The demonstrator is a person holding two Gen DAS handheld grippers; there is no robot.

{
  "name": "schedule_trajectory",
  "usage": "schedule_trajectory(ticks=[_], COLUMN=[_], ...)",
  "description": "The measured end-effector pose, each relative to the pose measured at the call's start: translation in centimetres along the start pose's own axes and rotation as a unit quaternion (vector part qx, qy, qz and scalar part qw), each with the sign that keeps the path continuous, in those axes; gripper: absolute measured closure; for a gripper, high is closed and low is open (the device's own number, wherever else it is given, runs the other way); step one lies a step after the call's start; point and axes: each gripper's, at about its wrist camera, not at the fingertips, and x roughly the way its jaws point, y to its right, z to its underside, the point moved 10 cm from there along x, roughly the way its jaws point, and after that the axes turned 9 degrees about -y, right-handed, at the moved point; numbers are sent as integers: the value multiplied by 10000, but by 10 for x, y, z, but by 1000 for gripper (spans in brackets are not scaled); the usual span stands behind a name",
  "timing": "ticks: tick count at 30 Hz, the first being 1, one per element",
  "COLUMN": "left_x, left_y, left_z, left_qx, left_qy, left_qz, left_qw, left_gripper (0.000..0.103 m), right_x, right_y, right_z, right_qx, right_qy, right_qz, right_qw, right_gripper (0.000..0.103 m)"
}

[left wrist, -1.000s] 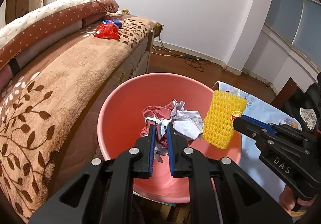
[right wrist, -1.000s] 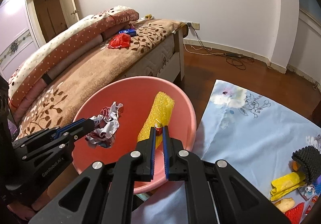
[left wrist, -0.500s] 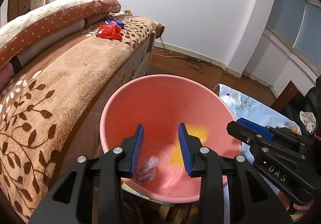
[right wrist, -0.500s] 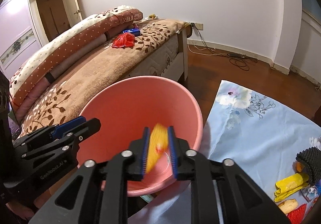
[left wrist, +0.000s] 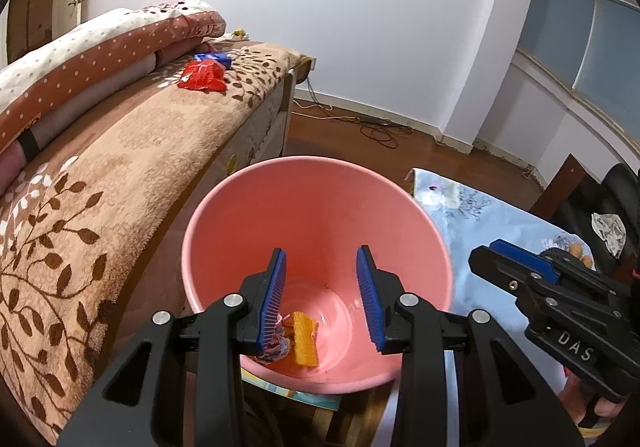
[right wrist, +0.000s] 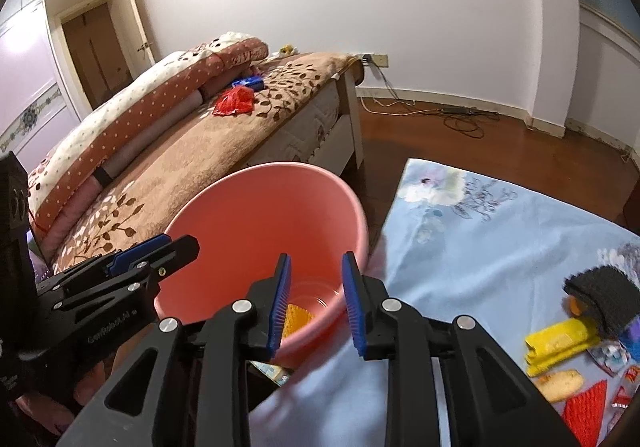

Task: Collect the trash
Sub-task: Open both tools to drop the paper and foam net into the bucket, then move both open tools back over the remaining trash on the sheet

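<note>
Both dropped pieces, yellow foam net (left wrist: pixel 304 339) and crumpled wrapper (left wrist: pixel 276 345), lie in the pink bucket (left wrist: pixel 320 215). Left gripper (left wrist: pixel 322 297) released; right gripper (right wrist: pixel 316 303) just been opening, empty. Remaining trash on blue cloth (right wrist: pixel 480 231) looks light, crushable; pinch mid-body.

Bucket (left wrist: pixel 416 231) between bed (left wrist: pixel 120 167) and cloth (left wrist: pixel 500 231).

The pink bucket (left wrist: pixel 320 207) looks like smooth plastic with a slight sheen. The bed cover (left wrist: pixel 120 175) is plush, matt cloth; the blue sheet (right wrist: pixel 500 239) is thin, smooth fabric. The floor (right wrist: pixel 460 143) is glossy wood. The yellow piece (left wrist: pixel 304 339) in the bucket seems foam netting, though blurred.
</note>
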Motion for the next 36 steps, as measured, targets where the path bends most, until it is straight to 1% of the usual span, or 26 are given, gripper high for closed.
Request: schedule_trajectory(ticks=[8, 10, 15, 24, 29, 34, 36], left_x=[-11, -11, -8, -2, 6, 13, 14], left_y=[27, 33, 49, 89, 108, 131, 137], left_z=[3, 6, 12, 25, 34, 45, 47], left_qx=[241, 239, 294, 739, 955, 1214, 1297], left_qy=[59, 15, -96, -173, -302, -411, -419], left_qz=[88, 93, 263, 345, 348, 433, 456], left_qw=[9997, 9997, 9992, 9965, 9944, 9908, 9896], left_gripper=[66, 66, 66, 66, 66, 66, 66], right_x=[-34, -42, -62, -91, -101, -111, -118], right_y=[32, 41, 68, 120, 146, 168, 179], right_z=[17, 22, 38, 68, 89, 107, 113], right_qx=[354, 414, 613, 1072, 1296, 1389, 1387], right_qy=[201, 259, 374, 480, 420, 386, 415], right_qz=[131, 184, 387, 691, 843, 1112, 1309], right_qw=[9991, 9986, 9967, 9907, 9871, 9833, 9808], right_gripper=[77, 77, 77, 75, 75, 75, 74])
